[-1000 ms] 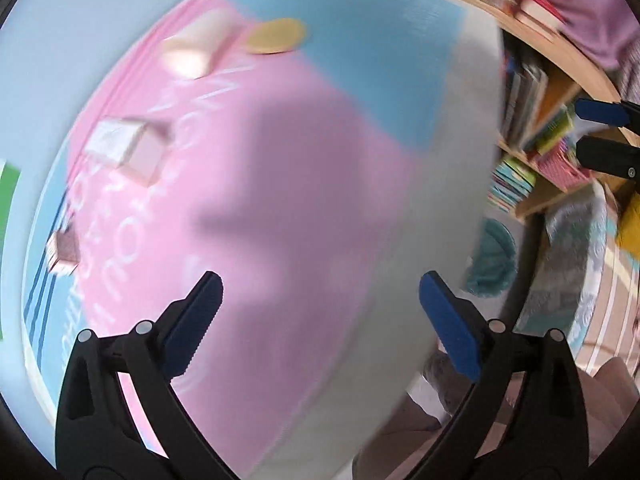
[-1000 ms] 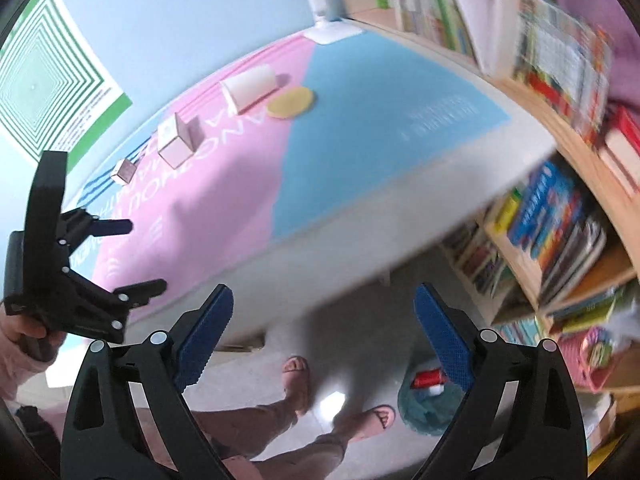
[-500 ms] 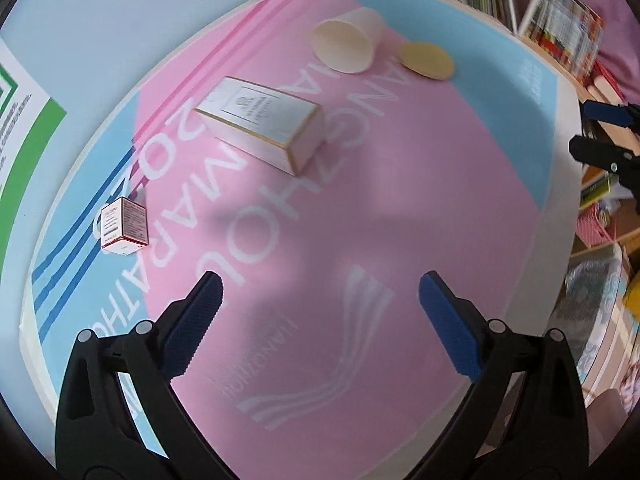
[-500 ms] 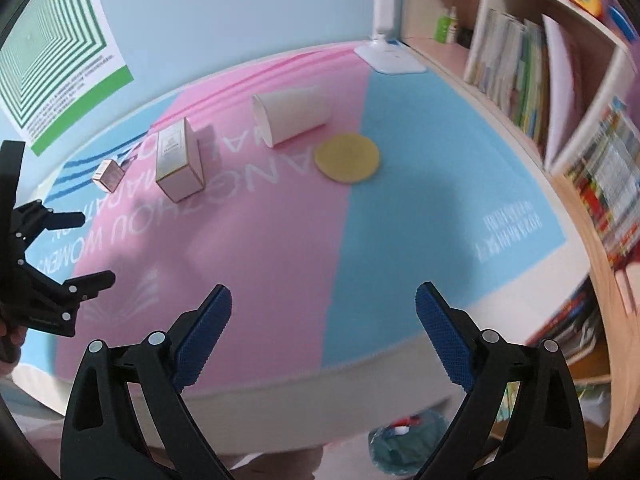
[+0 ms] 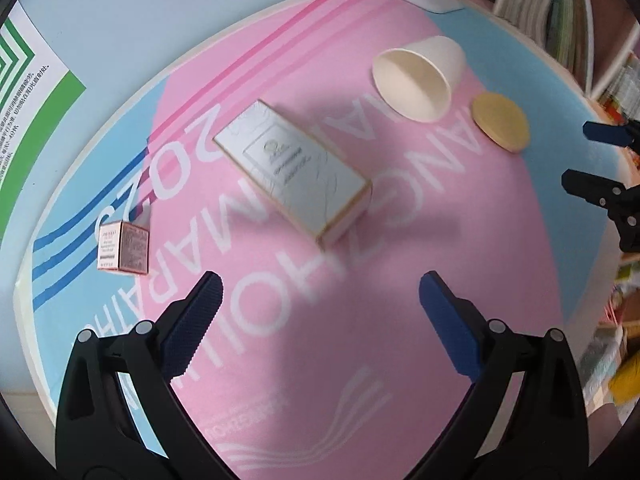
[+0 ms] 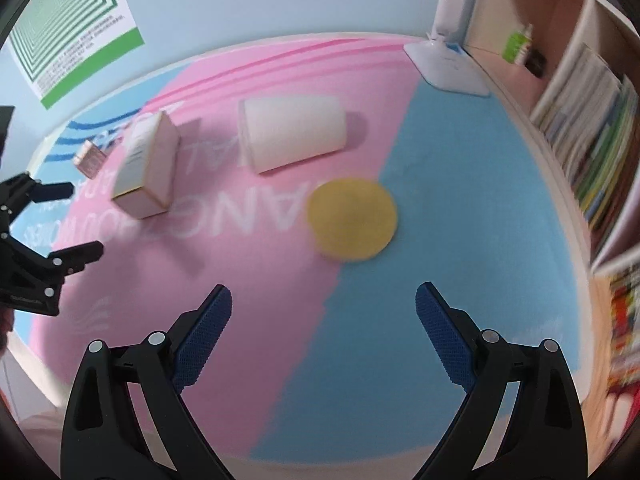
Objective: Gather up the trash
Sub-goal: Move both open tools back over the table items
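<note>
Box [image 5: 290,168] ahead of left gripper's [image 5: 318,300] spread fingers [image 5: 192,320]

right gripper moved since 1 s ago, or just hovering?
Yes. The right gripper has swung up from the floor and table edge to over the mat: the yellow disc now lies just ahead of its open jaws, far nearer than before.

2 boxes [image 5: 290,166], 1 cup [image 5: 418,76], 1 lid [image 5: 500,122]
</note>
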`<action>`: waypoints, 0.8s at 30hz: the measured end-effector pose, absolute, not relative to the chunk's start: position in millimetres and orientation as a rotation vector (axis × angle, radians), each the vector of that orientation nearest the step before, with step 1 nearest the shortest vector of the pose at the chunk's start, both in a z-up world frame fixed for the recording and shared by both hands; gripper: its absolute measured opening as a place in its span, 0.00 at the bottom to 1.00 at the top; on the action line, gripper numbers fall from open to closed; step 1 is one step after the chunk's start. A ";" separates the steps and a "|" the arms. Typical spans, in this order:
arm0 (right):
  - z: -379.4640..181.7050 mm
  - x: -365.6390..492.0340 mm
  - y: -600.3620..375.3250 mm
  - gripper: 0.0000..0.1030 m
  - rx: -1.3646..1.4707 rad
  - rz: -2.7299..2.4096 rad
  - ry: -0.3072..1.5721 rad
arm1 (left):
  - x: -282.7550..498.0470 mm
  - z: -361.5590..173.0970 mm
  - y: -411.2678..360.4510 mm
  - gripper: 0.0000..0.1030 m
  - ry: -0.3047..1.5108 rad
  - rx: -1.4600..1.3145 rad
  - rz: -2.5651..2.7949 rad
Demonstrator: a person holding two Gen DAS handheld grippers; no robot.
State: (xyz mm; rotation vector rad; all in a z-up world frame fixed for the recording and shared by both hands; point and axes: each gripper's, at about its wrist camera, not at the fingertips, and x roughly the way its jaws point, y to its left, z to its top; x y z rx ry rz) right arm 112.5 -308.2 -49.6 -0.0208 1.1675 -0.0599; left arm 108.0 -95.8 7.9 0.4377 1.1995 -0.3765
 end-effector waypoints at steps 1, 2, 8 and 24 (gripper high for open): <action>-52.0 119.6 -314.5 0.90 -0.025 -0.051 1.177 | 112.5 5.9 -100.3 0.94 1.205 0.431 -0.357; -54.5 125.6 -319.8 0.90 -0.020 -0.039 1.185 | 117.0 4.2 -104.0 0.94 1.215 0.416 -0.343; -70.9 152.8 -337.9 0.90 -0.042 0.027 1.217 | 136.4 -5.1 -114.1 0.94 1.260 0.365 -0.263; -104.0 187.8 -340.9 0.90 -0.064 0.114 1.271 | 167.5 -26.4 -119.5 0.94 1.336 0.298 -0.134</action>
